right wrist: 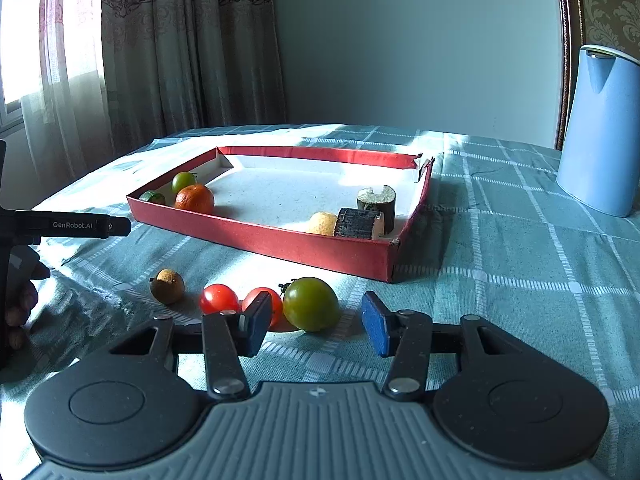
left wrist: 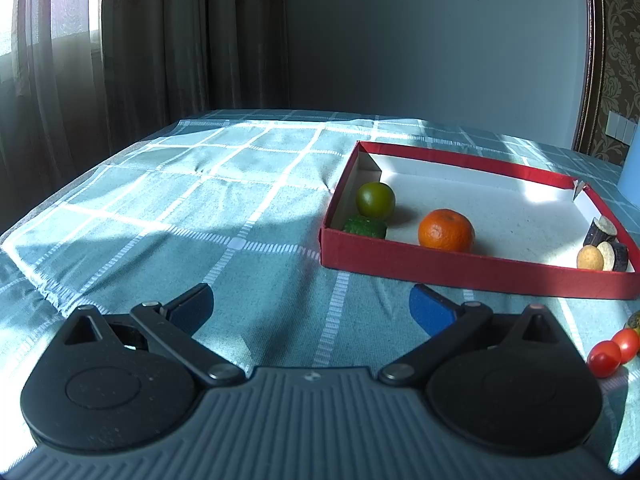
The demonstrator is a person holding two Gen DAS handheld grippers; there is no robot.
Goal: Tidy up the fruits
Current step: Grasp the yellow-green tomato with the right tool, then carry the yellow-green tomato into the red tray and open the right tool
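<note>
Right gripper (right wrist: 316, 330) apart (nothing pinched) – green tomato (right wrist: 311, 303) just ahead, red tray (right wrist: 280, 242) beyond

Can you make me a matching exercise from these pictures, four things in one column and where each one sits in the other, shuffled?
Things:
1. round orange mandarin
2. large green tomato
3. tall blue plastic jug
4. dark cut cylinder piece

Places:
A. on the cloth, between the right gripper's pads
B. red cardboard tray, left end
C. tray, right end
D. on the cloth, right of the tray

Pairs: 1-B, 2-A, 3-D, 4-C
</note>
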